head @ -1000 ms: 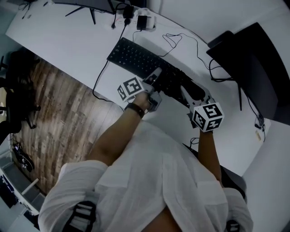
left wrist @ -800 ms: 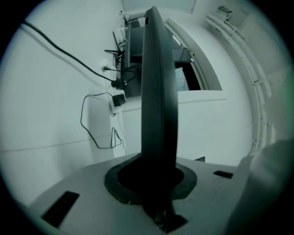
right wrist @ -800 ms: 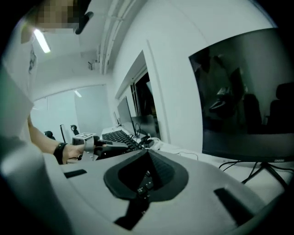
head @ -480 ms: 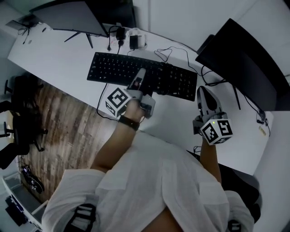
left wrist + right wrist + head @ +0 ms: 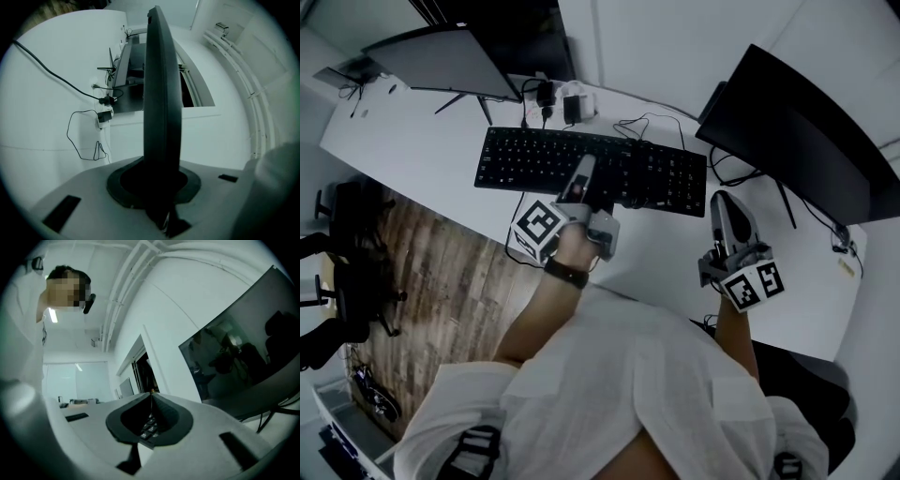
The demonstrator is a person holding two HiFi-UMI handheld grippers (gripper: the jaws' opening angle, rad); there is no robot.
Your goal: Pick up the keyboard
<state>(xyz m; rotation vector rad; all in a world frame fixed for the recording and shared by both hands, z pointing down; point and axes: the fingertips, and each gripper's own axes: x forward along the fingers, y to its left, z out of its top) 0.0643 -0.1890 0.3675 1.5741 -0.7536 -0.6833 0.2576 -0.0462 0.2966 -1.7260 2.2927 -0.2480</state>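
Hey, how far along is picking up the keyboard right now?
Done: the left gripper is shut on the keyboard at its near edge, and in the left gripper view it stands clear of the desk, so it looks lifted. In hand: that one-sided hold. The right gripper is shut beside the keyboard's right end, apparently gripping nothing. Left: little, perhaps steadying that end.

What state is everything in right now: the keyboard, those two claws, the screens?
keyboard: clamped at its near edge, apparently held off the desk.
left gripper: shut on the keyboard.
right gripper: shut, empty, beside the keyboard's right end.
right monitor: screen dark.
left monitor: cannot tell whether on.
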